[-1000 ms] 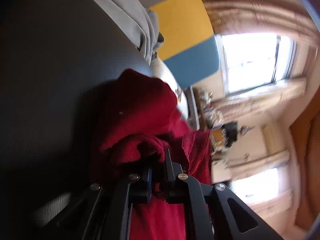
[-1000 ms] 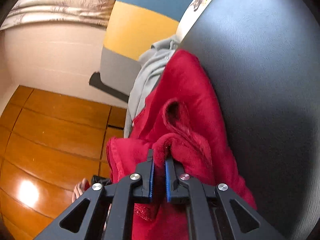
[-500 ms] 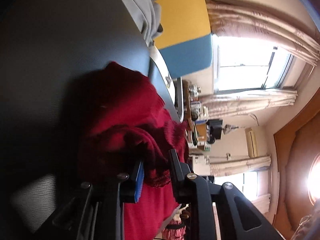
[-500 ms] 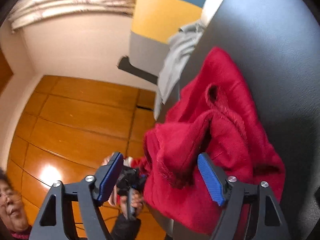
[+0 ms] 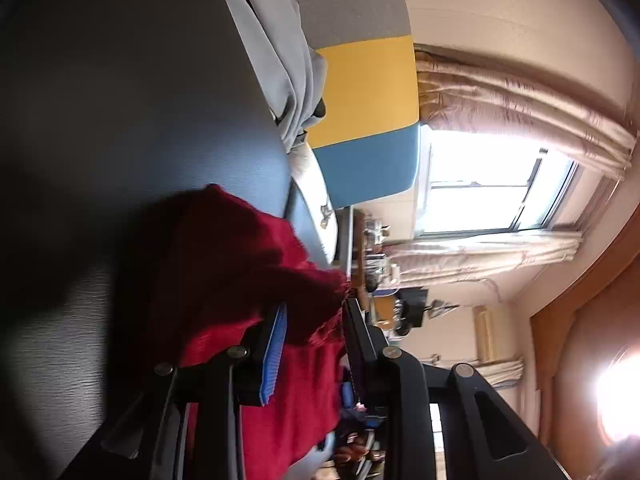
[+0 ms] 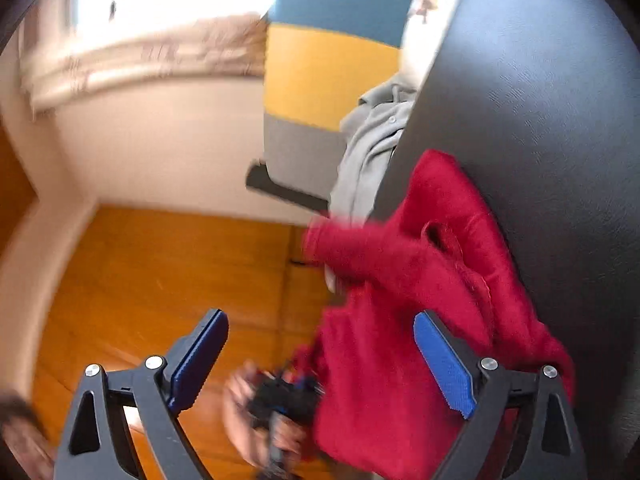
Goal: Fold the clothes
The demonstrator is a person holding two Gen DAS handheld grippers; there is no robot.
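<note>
A fuzzy red garment [image 5: 240,264] lies bunched on a dark table [image 5: 120,100] and hangs over its edge. It also shows in the right wrist view [image 6: 432,280]. My left gripper [image 5: 316,320] is open, with a fold of the red cloth lying loosely between its blue pads [image 5: 276,344]. My right gripper [image 6: 320,344] is wide open and empty, drawn back off the table edge, with the garment beside its right pad [image 6: 444,356]. The other hand-held gripper [image 6: 280,404] shows below the garment in the right wrist view.
A grey garment [image 5: 280,52] lies at the far end of the table and hangs over its edge [image 6: 372,152]. A grey, yellow and blue panel [image 5: 368,92] stands behind it. A wooden floor [image 6: 160,280] lies below the table edge.
Both grippers were shut on the red garment a second ago and have opened. The right one has pulled back off the cloth; the left has opened wider with cloth still between its pads.
</note>
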